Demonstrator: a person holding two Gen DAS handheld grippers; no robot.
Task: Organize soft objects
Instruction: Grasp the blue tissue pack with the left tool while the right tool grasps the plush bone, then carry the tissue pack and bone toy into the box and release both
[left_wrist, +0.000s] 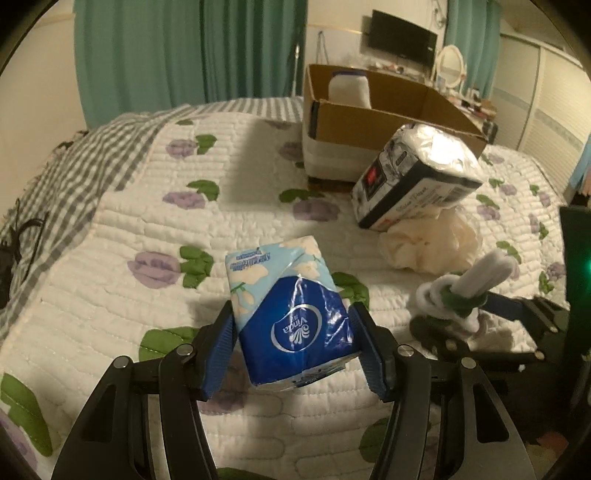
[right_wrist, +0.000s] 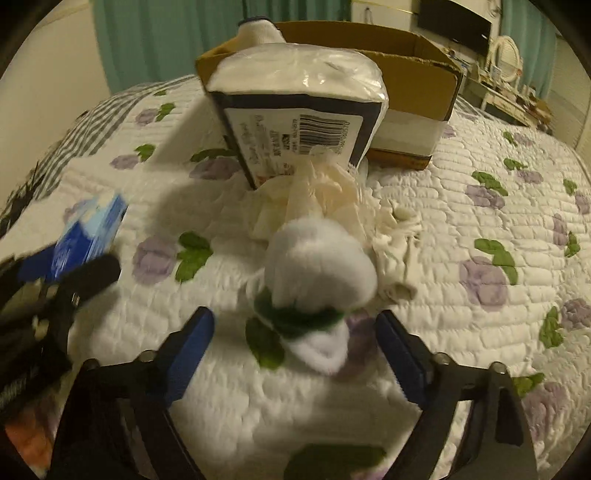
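Observation:
A blue Vinda tissue pack (left_wrist: 291, 314) lies on the floral quilt between the fingers of my left gripper (left_wrist: 293, 343), which is open around it; whether the pads touch its sides is unclear. It also shows in the right wrist view (right_wrist: 86, 236). A white and green fuzzy pipe-cleaner bundle (right_wrist: 317, 288) (left_wrist: 465, 291) sits between the wide-open fingers of my right gripper (right_wrist: 295, 354), untouched. A black and white tissue pack (left_wrist: 413, 173) (right_wrist: 299, 110) leans on a crumpled cream plastic bag (left_wrist: 428, 243) (right_wrist: 321, 195).
An open cardboard box (left_wrist: 369, 118) (right_wrist: 417, 77) stands at the far side of the bed with a white object (left_wrist: 349, 86) inside. A grey checked blanket (left_wrist: 74, 155) lies at the left. Green curtains hang behind. A dresser with mirror stands at the far right.

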